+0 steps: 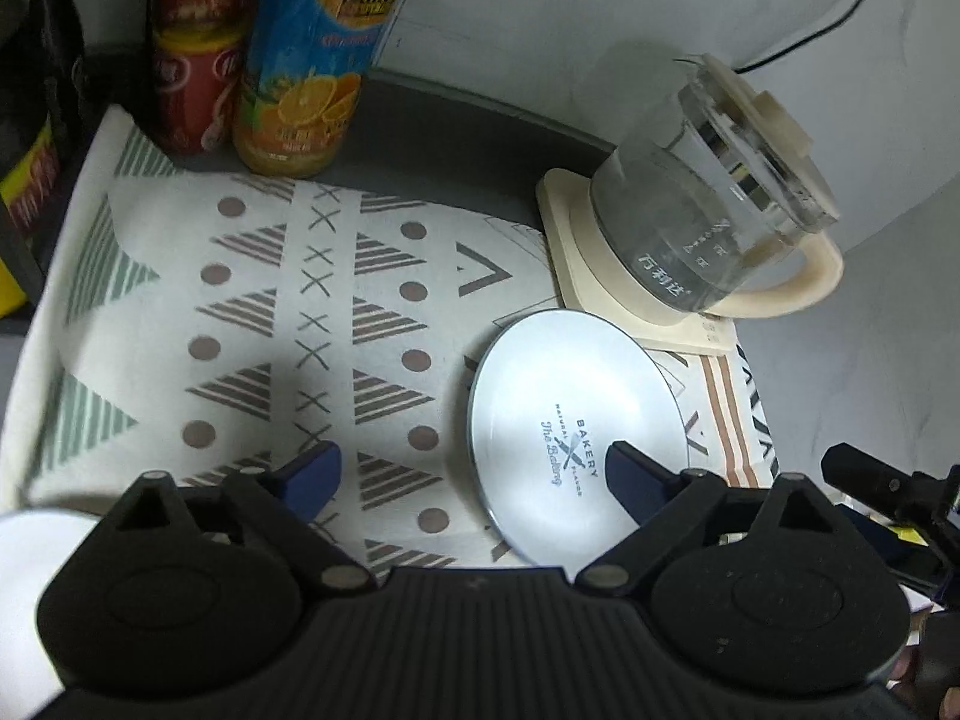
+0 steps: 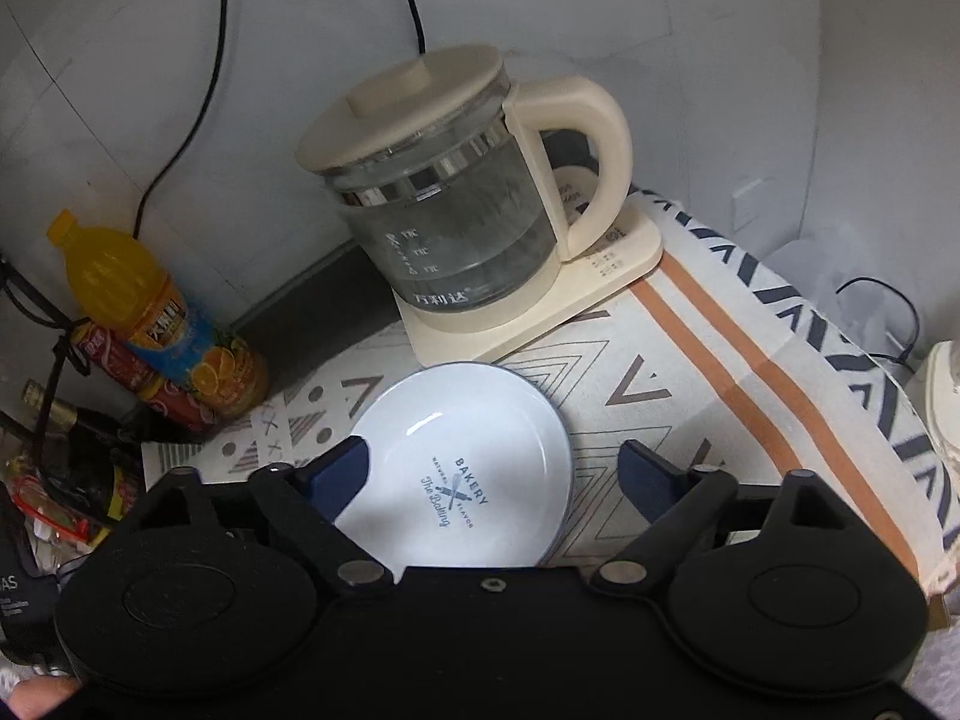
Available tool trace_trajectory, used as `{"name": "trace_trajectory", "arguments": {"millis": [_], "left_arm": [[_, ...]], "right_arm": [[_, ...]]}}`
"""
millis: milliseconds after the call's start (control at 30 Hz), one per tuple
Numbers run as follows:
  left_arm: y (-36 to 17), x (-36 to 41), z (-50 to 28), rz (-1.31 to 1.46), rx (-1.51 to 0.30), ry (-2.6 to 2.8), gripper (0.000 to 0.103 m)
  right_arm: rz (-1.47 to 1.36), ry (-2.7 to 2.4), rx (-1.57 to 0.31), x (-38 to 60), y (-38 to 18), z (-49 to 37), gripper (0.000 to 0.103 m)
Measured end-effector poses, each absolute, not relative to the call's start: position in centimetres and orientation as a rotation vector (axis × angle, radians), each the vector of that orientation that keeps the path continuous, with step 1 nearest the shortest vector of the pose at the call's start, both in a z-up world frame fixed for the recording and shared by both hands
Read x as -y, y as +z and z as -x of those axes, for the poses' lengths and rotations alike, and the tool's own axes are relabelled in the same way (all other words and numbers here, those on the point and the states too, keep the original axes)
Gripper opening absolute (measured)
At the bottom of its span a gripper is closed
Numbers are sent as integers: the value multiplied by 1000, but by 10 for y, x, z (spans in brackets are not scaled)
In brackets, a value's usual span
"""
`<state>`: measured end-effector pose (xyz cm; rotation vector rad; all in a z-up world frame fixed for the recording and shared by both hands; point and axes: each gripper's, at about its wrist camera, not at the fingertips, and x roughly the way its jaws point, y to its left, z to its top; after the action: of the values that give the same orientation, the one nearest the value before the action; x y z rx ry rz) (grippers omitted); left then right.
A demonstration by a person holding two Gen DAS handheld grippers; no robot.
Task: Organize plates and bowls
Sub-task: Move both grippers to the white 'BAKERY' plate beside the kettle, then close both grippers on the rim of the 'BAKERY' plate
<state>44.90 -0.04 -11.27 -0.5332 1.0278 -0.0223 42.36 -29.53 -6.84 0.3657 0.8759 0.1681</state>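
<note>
A white plate [image 1: 564, 396] printed "BAKERY" lies flat on the patterned cloth [image 1: 270, 312], in front of the kettle. My left gripper [image 1: 471, 468] hangs open above the plate's left rim. Its right finger [image 1: 630, 477] is over the plate and its left finger [image 1: 315, 468] over the cloth. In the right wrist view the same plate [image 2: 480, 438] lies between the fingers of my right gripper [image 2: 492, 471], which is open too. That gripper's left finger [image 2: 339, 474] overlaps the plate's near-left rim. Neither gripper holds anything.
A glass kettle [image 2: 444, 222] on a cream base [image 2: 540, 300] stands just behind the plate. An orange drink bottle [image 1: 312, 60] and red bottles [image 1: 192, 72] stand at the back left. A white round thing [image 1: 36, 546] shows at the left wrist view's lower left edge. Cables [image 2: 186, 120] run down the wall.
</note>
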Motion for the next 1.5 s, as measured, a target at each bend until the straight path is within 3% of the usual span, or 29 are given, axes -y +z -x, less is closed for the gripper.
{"name": "trace_trajectory", "arguments": {"millis": [133, 167, 267, 367, 567, 733, 1033, 1167, 1267, 1500], "left_arm": [[-126, 10, -456, 561, -1054, -6, 79], [-130, 11, -458, 570, -1063, -2, 72], [-142, 16, -464, 597, -1083, 18, 60], [-151, 21, -467, 619, -1099, 55, 55], [-167, 28, -474, 676, -1129, 83, 43], [-178, 32, -477, 709, -1141, 119, 35], [-185, 36, -478, 754, -1138, 143, 27], [-184, 37, -478, 750, -1135, 148, 26], [-184, 37, -480, 734, -1148, 158, 17], [-175, 31, -474, 713, -1130, 160, 16]], "right_arm": [[-376, 204, -939, 302, -80, -442, 66], [-370, 214, -953, 302, -83, -447, 61], [-336, 232, -991, 300, -92, -460, 57], [-327, 263, -1028, 301, -102, -475, 50], [-352, 293, -1134, 306, -126, -500, 46], [-393, 331, -1197, 311, -140, -516, 35], [-355, 365, -1266, 311, -155, -532, 35], [-391, 392, -1294, 312, -166, -532, 28], [-380, 394, -1269, 310, -164, -529, 27], [-391, 468, -1175, 312, -143, -521, 19]]}}
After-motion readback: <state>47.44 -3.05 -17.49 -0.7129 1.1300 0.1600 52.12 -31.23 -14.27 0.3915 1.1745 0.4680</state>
